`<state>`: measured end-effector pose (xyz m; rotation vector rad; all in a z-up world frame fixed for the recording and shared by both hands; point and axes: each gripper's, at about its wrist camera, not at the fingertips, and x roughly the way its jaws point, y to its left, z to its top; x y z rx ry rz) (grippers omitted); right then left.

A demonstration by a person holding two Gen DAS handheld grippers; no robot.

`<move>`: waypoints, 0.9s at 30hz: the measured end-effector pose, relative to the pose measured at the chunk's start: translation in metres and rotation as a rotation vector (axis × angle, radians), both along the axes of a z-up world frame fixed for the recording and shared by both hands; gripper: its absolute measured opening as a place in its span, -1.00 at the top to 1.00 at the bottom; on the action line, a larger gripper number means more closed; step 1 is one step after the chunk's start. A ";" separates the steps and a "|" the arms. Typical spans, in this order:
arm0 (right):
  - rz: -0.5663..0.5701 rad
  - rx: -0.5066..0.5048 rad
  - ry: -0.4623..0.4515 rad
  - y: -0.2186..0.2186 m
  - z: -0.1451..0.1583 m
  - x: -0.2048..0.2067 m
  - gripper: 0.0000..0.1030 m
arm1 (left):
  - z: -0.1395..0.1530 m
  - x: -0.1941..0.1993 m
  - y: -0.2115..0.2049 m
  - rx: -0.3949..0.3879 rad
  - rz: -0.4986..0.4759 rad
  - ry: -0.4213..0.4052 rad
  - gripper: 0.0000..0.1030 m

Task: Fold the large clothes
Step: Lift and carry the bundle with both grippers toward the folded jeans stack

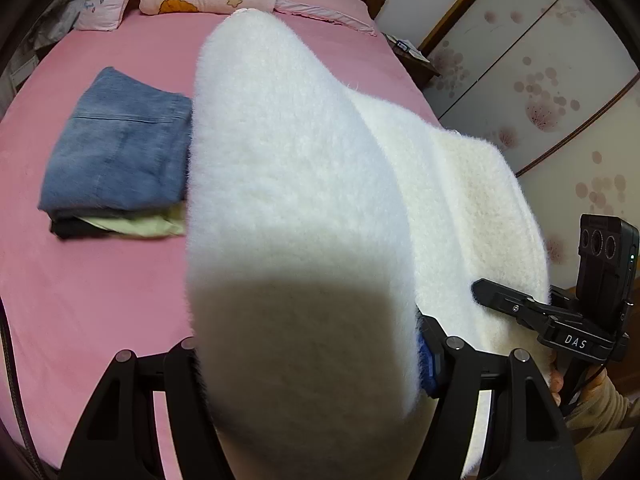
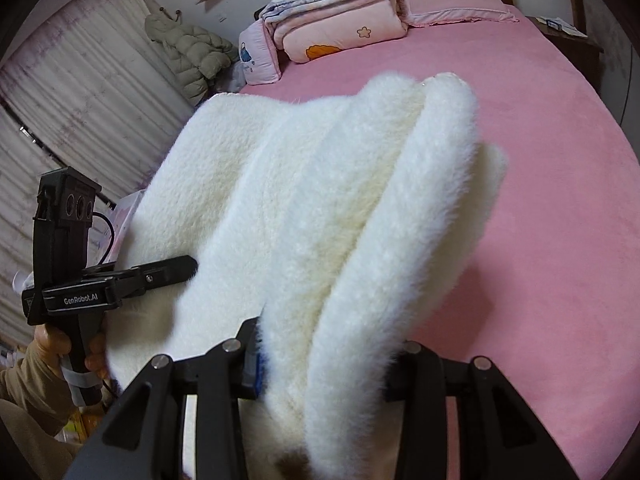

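A thick white fluffy garment (image 1: 296, 184), folded into several layers, hangs in the air above the pink bed (image 1: 92, 304). In the left wrist view one end sits between the fingers of my left gripper (image 1: 312, 360), which is shut on it. My right gripper (image 1: 494, 296) grips the other end at the right of that view. In the right wrist view my right gripper (image 2: 332, 360) is shut on the layered edge of the white garment (image 2: 320, 208). My left gripper (image 2: 176, 270) clamps the far end at the left, held by a hand (image 2: 48, 340).
A stack of folded clothes (image 1: 120, 152), blue denim on top, lies on the bed at the left. Pink pillows and folded quilts (image 2: 336, 12) sit at the headboard. A padded jacket (image 2: 192, 52) hangs by the curtain. A nightstand (image 1: 416, 60) and patterned sliding doors (image 1: 552, 80) stand to the right.
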<state>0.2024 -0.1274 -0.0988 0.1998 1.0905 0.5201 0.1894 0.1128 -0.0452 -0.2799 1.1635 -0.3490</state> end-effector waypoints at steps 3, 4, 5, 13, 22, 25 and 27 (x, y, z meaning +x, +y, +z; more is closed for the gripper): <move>-0.031 0.006 -0.005 0.057 -0.008 0.017 0.25 | -0.005 0.021 0.059 0.009 -0.021 -0.007 -0.33; -0.035 0.012 -0.006 0.076 -0.013 0.022 0.25 | -0.009 0.030 0.077 0.016 -0.023 -0.008 -0.33; -0.038 0.020 -0.003 0.092 -0.018 0.029 0.25 | -0.013 0.040 0.099 0.025 -0.023 -0.008 -0.33; -0.026 0.085 -0.017 0.223 -0.048 0.122 0.25 | -0.030 0.128 0.239 0.048 0.001 -0.032 -0.34; -0.045 0.135 -0.010 0.292 -0.111 0.241 0.25 | -0.095 0.241 0.320 0.071 0.017 -0.063 -0.34; -0.054 0.127 0.020 0.302 -0.144 0.274 0.25 | -0.129 0.269 0.335 0.062 0.039 -0.029 -0.35; -0.055 0.121 0.050 0.304 -0.165 0.289 0.25 | -0.143 0.278 0.341 0.059 0.048 -0.023 -0.36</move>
